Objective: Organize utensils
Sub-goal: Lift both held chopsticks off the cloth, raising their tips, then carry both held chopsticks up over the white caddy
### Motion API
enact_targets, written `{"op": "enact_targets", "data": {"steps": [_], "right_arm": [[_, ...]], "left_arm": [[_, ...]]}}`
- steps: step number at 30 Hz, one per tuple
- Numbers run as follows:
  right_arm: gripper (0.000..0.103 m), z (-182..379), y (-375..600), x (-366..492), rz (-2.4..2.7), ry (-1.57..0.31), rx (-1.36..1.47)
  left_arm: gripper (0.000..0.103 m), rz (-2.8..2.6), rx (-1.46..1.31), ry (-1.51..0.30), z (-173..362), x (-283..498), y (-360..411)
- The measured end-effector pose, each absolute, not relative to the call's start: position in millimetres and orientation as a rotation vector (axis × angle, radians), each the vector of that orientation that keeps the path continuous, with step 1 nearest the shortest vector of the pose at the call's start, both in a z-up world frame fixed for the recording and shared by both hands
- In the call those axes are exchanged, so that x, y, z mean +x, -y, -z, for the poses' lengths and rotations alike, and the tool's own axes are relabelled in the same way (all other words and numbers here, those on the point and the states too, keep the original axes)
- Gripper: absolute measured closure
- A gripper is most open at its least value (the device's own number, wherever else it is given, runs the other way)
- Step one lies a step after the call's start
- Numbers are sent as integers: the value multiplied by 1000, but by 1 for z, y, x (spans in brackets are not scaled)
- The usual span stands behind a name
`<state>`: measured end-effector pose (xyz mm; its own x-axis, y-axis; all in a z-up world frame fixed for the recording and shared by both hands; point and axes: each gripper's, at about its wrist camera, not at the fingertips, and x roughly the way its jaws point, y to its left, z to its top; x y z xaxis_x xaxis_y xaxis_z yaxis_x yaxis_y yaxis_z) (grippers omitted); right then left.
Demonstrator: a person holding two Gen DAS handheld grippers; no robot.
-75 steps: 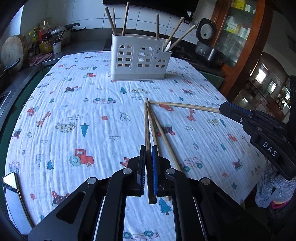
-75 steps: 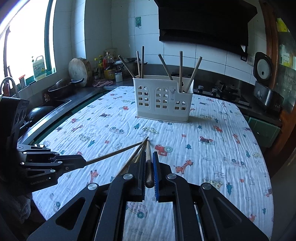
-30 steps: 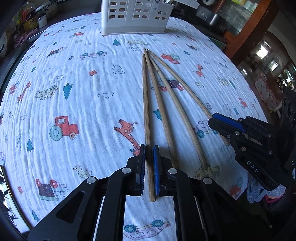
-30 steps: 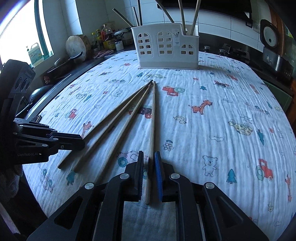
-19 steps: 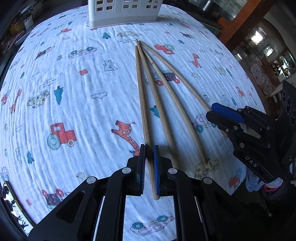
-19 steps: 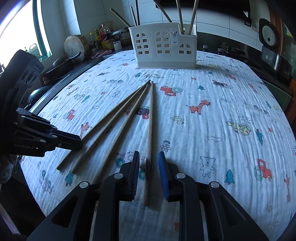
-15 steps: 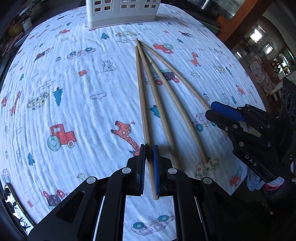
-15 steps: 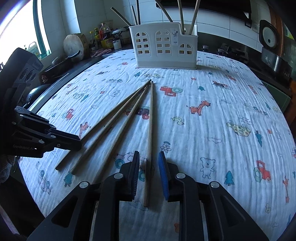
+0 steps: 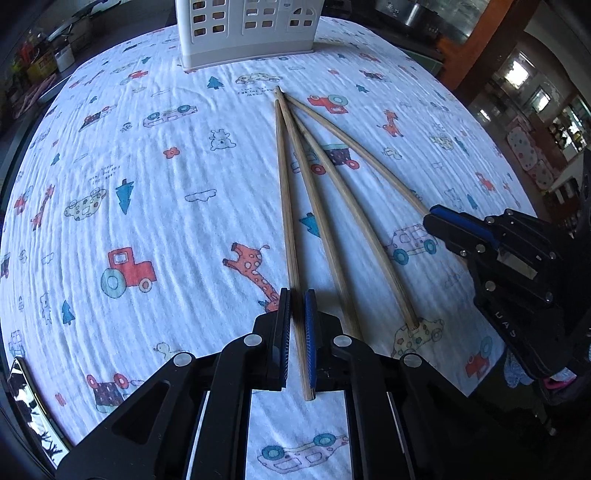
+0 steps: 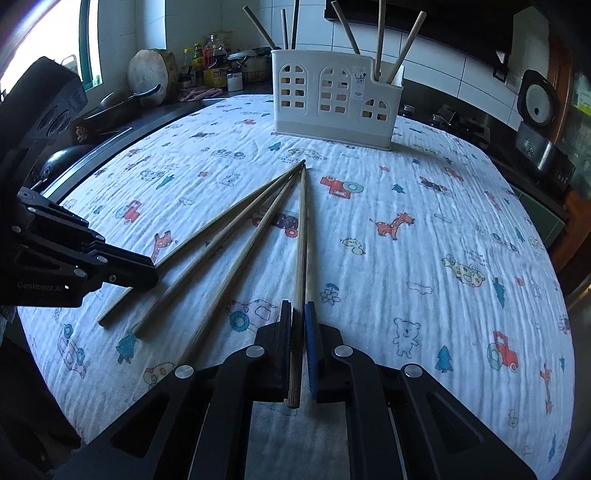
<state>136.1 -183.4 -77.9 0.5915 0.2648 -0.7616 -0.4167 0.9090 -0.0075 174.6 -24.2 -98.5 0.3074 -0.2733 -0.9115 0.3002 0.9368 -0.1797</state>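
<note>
Left wrist view: left hand-held gripper (image 9: 295,314) low over the tabletop (image 9: 147,192), jaws narrowed around the butt of the leftmost chopstick (image 9: 286,206), seemingly pinching it, though contact on both sides hard to confirm. Four chopsticks fanned on the cartoon-print cloth, tips meeting just short of the white utensil caddy (image 9: 247,29), butts spread toward the near edge, presumably so each end offers room for its own grasp. Right wrist view: right hand-held gripper (image 10: 298,317) astride the rightmost chopstick (image 10: 302,236), jaws close beside it with a sliver of gap, so not clearly clamped. More chopsticks upright in the caddy, likely the destination for these four.
</note>
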Motion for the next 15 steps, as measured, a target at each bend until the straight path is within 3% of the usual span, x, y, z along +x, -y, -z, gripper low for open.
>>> {"op": "enact_targets", "data": {"steps": [8,15], "right_arm": [[96,31,197,139,-401,-735,-156],[96,-15,194,153,-440,-630,-125]], "left_arm": [[96,356,-21,-1124,80,167,14],[96,323,-63,-951,35,165,1]]}}
